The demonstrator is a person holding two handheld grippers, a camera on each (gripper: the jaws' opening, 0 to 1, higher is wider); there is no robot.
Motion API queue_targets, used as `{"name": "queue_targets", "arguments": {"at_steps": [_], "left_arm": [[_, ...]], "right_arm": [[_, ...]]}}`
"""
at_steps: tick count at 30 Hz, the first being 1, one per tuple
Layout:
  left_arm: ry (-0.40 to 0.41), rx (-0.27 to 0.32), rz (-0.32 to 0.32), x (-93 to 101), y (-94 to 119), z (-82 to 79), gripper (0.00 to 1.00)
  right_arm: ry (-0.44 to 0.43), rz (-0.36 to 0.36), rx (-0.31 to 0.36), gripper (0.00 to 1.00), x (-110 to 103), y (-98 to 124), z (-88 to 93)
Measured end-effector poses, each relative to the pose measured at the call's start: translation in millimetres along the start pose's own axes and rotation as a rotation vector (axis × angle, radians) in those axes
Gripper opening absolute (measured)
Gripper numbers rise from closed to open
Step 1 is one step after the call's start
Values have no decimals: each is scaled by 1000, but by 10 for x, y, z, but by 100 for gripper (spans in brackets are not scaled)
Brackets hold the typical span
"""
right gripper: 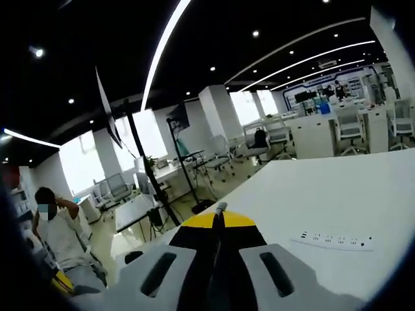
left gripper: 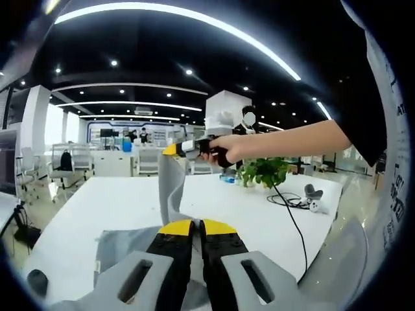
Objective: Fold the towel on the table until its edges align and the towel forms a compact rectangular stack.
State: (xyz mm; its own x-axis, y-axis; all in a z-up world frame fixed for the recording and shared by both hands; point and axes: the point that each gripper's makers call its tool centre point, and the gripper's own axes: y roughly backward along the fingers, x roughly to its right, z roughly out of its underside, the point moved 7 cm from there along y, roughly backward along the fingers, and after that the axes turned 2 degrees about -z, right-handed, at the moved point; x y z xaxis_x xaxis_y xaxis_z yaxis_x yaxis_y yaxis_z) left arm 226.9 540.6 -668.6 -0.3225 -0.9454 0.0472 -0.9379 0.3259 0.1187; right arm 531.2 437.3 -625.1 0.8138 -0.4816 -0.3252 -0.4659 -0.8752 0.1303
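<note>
Out over the white worktop (left gripper: 130,201) in the left gripper view, the grey towel (left gripper: 170,188) hangs in a strip from the right claw (left gripper: 170,149), raised by the person's outstretched hand (left gripper: 224,149), while its lower part lies on the worktop, pinned by the left claw (left gripper: 197,226), jaws clamped on the cloth. This looks like mid-fold, a corner lifted; next, that raised edge wants carrying across and laying onto the far edge, evenly. In the right gripper view, the right claw (right gripper: 217,217) is clenched on a sliver of towel (right gripper: 221,207), pointing level across the worktop (right gripper: 337,194) past a white power strip (right gripper: 334,240).
</note>
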Motion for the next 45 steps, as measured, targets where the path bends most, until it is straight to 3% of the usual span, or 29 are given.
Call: {"name": "queue_targets", "arguments": {"at_steps": [12, 31, 34, 40, 45], "left_arm": [[55, -50, -100, -306, 161, 246, 4], [118, -103, -204, -682, 344, 659, 4], [124, -113, -217, -746, 364, 721, 4], [183, -124, -280, -866, 408, 891, 4], [222, -131, -295, -915, 420, 1012, 4]], "right_arm": [[-17, -3, -45, 0, -26, -276, 216], [-29, 54, -135, 0, -144, -966, 665], [-42, 57, -152, 0, -133, -1092, 824], [-48, 61, -182, 0, -131, -1262, 974], [-69, 71, -201, 0, -143, -1417, 1146]]}}
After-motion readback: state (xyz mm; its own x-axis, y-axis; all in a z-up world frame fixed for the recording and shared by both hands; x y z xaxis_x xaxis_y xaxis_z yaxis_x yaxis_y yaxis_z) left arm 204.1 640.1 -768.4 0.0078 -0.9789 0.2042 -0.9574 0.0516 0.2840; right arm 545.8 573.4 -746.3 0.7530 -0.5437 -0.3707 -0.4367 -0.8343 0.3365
